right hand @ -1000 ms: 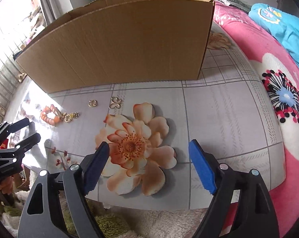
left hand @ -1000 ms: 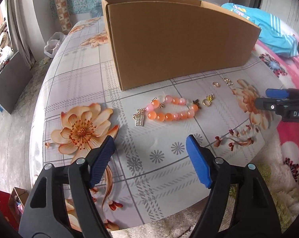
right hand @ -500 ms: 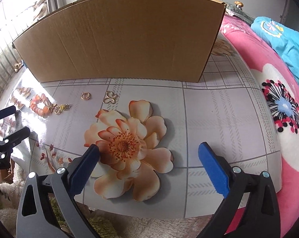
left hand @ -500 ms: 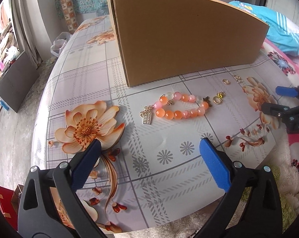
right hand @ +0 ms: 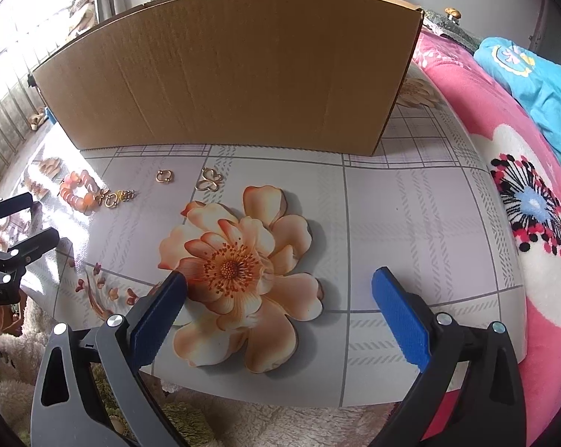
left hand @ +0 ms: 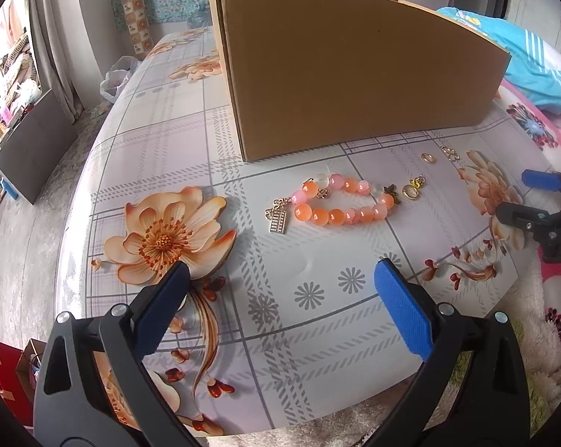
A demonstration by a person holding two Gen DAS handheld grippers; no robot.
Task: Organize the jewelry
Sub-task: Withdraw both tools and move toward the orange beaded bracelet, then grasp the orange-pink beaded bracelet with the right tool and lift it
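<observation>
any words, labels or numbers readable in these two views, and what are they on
"DA", cut off by the frame edge, in white letters on the black body of the right gripper, seen in the left wrist view.
White lettering on the body of the left gripper, at the left edge of the right wrist view: too blurred to read.
Cardboard box: no print on the sides that show.
Bead bracelet and its charms: no legible marks.

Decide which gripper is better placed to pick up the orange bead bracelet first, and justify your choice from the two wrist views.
Left. The bracelet lies straight ahead of the open left gripper, between its fingers' lines. From the right gripper it sits far off to the side, near the table edge.
</observation>
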